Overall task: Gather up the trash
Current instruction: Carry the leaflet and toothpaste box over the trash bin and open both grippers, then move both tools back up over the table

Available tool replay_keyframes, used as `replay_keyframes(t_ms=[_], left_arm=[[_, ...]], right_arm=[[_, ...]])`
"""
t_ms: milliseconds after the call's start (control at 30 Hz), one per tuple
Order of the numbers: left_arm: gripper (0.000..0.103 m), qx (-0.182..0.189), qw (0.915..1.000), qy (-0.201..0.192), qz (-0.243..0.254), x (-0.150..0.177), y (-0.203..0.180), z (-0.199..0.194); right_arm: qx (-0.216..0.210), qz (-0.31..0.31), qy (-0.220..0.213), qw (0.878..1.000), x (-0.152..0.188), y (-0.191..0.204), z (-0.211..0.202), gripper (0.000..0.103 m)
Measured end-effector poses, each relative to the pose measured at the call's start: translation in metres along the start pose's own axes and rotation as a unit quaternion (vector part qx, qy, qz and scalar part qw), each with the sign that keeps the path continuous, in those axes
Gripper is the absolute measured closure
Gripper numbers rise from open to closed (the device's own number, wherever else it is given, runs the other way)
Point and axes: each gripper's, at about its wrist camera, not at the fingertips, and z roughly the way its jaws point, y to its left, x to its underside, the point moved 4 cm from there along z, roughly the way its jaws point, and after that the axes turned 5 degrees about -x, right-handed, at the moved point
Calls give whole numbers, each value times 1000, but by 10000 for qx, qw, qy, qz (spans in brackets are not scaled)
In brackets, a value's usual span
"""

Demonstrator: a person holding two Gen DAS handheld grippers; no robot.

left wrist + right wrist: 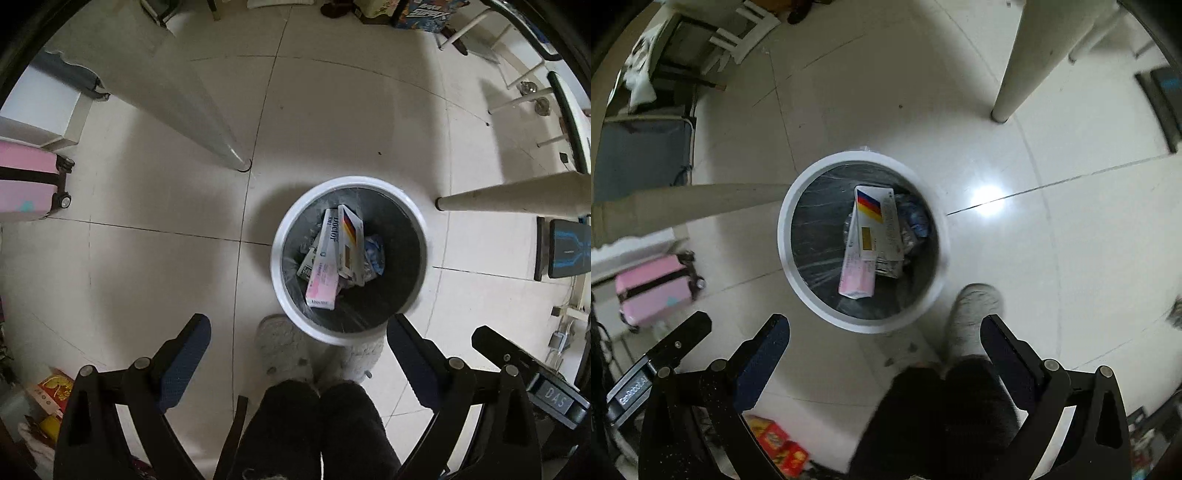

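Both hand-held grippers, left [299, 334] and right [884, 332], hung wide open and empty above the bin [291, 295]; tall boxes [323, 258] risked tipping out if bumped.

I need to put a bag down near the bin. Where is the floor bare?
Bare tile lies beyond the bin, between the two table legs, and toward the pink suitcase. It is crowded nearest the person: slippers touch the bin's rim.
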Motion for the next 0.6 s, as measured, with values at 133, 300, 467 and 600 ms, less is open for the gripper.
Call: replay_keyframes(t_ms=[133, 300, 467, 600], left_arm=[[6, -74, 9999, -111, 98, 13, -1, -27], [6, -88, 9996, -212, 178, 28, 2, -70], [6, -98, 9991, -342, 246, 42, 7, -124], [6, -88, 9983, -469, 326, 51, 11, -167]], right_arm=[[293, -237, -141, 9992, 13, 6, -34, 0], [420, -501, -307, 9974, 33, 23, -89, 0], [440, -747, -439, 9953, 56, 46, -146, 0], [365, -840, -549, 9943, 74, 66, -196, 0]])
